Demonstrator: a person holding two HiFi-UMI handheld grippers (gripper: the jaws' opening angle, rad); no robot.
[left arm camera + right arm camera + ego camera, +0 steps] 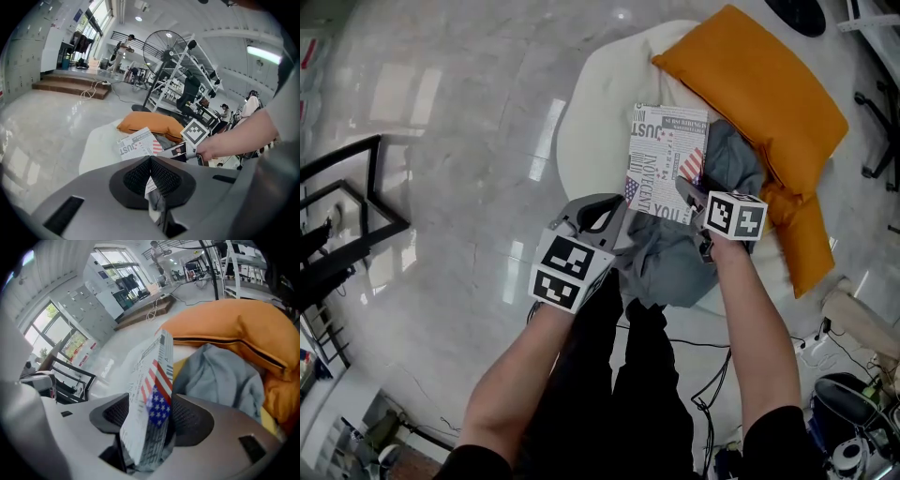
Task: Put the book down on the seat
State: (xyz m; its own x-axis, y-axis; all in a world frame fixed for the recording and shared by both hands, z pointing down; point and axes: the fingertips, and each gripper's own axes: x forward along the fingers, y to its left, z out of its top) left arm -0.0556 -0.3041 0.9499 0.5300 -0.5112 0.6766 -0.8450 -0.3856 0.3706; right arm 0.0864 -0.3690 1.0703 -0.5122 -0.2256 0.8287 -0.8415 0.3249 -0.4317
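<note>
The book [667, 159] is almost on the seat [598, 112]; right tongs [690, 194] spread around it, left tongs [617, 210] pinching its corner, not yet released.

Newsprint-cover book [667, 155] on white seat [598, 117]

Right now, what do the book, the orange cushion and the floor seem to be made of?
The book: paper, cover printed with lettering and a flag. The orange cushion: matte fabric, apparently stuffed, seamed and creased. The floor: probably polished stone or tile, glossy reflections, grey veining.
</note>
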